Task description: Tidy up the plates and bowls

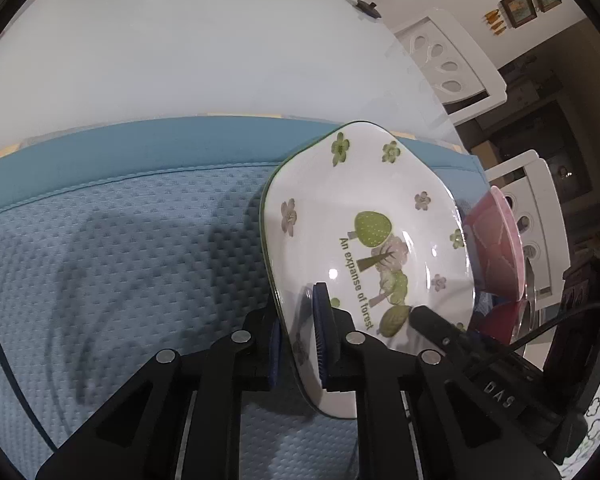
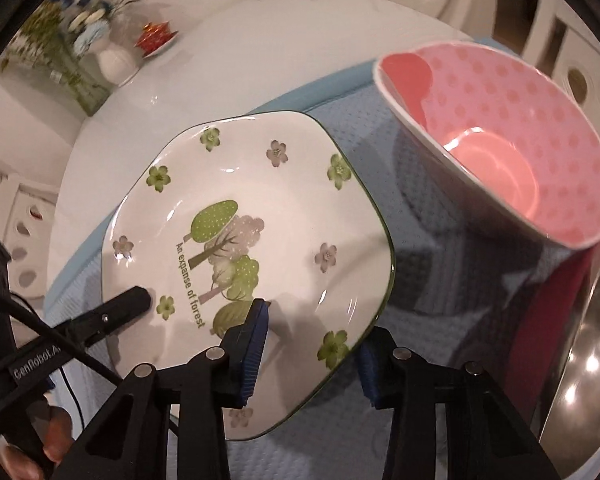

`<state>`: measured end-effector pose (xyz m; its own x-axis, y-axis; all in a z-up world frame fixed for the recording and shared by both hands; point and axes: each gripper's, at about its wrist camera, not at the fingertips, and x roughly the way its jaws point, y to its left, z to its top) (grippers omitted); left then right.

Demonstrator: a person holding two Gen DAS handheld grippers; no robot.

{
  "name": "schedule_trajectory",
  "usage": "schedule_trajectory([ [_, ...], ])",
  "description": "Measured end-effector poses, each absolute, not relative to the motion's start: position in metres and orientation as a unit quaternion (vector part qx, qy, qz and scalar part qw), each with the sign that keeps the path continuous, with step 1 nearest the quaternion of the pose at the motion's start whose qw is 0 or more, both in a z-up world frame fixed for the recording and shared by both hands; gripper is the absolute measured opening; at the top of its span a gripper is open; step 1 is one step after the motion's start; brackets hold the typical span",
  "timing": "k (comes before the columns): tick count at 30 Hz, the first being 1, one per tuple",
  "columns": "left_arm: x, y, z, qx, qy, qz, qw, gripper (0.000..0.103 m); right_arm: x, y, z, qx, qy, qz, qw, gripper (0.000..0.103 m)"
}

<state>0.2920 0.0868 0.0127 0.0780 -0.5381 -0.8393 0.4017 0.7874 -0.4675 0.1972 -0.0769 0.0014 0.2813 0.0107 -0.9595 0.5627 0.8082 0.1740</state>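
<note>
A white plate (image 1: 364,216) with green trees and flowers is tilted above the blue mat (image 1: 120,260). My left gripper (image 1: 300,332) is shut on the plate's near rim, one pad on each face. In the right wrist view the same plate (image 2: 260,208) lies between the jaws of my right gripper (image 2: 312,344), which stand apart around its rim without clamping it. The left gripper's finger (image 2: 128,300) rests on the plate's left edge. A pink dotted bowl (image 2: 512,140) stands tilted at the right; it also shows behind the plate (image 1: 500,240).
The blue mat (image 2: 420,280) lies on a white table (image 1: 180,60). A vase with flowers (image 2: 100,44) and a small red item (image 2: 156,36) stand at the far left. A metal bowl (image 2: 588,352) and a red object (image 2: 556,300) sit at the right. White chairs (image 1: 452,60) stand beyond.
</note>
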Motion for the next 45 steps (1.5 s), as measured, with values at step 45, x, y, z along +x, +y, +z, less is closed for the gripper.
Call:
schedule_trajectory([
  [45,0.326,0.134,0.025,-0.042,0.563,-0.361,0.743,0.011,0.205,-0.033,0.015,0.137,0.537,-0.063,0.83,0.044],
])
